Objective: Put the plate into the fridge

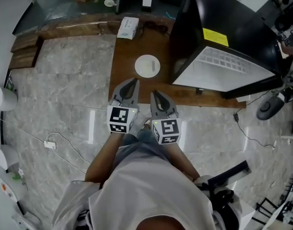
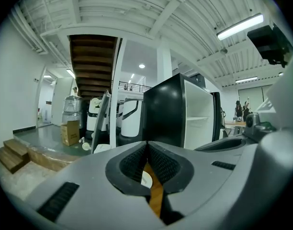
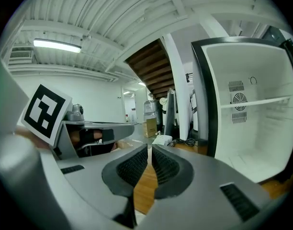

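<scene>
Plate: lay flat on the wooden desk at the centre of the head view, just left of the open fridge, untouched.
Handling: judged stiff, light, glazed and slippery, and breakable. The rim looked the best hold, since it sat flush on the wood.
Left gripper: jaws together, empty, just below the plate.
Right gripper: jaws together, empty.
Room: fridge shelf bare. Tissue box lay above the plate, apart. The desk edge ran down the plate's left.

White plate; brown wood-grain platform; fridge black outside, white inside, yellow label; floor grey marbled; left tool, right tool grey, black-white square markers
</scene>
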A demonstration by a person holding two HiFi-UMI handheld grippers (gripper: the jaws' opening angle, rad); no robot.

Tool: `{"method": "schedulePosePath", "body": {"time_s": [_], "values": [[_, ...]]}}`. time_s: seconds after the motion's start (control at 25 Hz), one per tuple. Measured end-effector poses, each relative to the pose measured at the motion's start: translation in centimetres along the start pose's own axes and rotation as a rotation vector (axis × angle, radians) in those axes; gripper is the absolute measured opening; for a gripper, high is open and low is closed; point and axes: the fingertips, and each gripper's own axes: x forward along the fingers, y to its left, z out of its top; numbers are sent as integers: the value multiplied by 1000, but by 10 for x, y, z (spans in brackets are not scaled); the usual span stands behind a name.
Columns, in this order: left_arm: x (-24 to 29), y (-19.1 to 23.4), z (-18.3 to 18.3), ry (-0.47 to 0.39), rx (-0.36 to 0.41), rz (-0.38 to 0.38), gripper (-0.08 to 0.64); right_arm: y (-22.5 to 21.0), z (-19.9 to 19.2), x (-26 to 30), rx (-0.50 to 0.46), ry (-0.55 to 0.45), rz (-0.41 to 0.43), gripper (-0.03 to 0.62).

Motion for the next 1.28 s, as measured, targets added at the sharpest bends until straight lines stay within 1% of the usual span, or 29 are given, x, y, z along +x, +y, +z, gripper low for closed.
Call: {"method": "schedulePosePath", "body": {"time_s": [0.2, 0.32, 0.44, 0.56, 0.68, 0.8, 0.92, 1.0, 1.16, 1.28], "values": [[59, 29, -5, 35, -9, 5, 20, -42, -8, 42, 44, 50, 8, 18], [96, 39, -12, 61, -16, -19, 20, -67, -15, 64, 56, 70, -16, 18], [132, 53, -24, 85, -4, -51, 20, -85, -21, 91, 65, 84, -46, 18], [159, 68, -34, 122, -5, -120, 20, -92, -24, 115, 72, 108, -94, 18], [180, 87, -36, 153, -16, -201, 20, -91, -25, 143, 81, 135, -142, 18], [206, 111, -42, 194, 21, -273, 20, -91, -31, 176, 110, 170, -184, 18], [235, 131, -60, 279, 47, -388, 20, -94, -41, 209, 162, 201, -235, 18], [250, 142, -74, 340, 60, -455, 21, -97, -48, 227, 180, 224, -273, 18], [274, 163, -96, 430, 103, -533, 21, -102, -62, 252, 184, 276, -354, 18], [292, 175, -119, 512, 150, -594, 23, -107, -77, 266, 223, 324, -405, 18]]}}
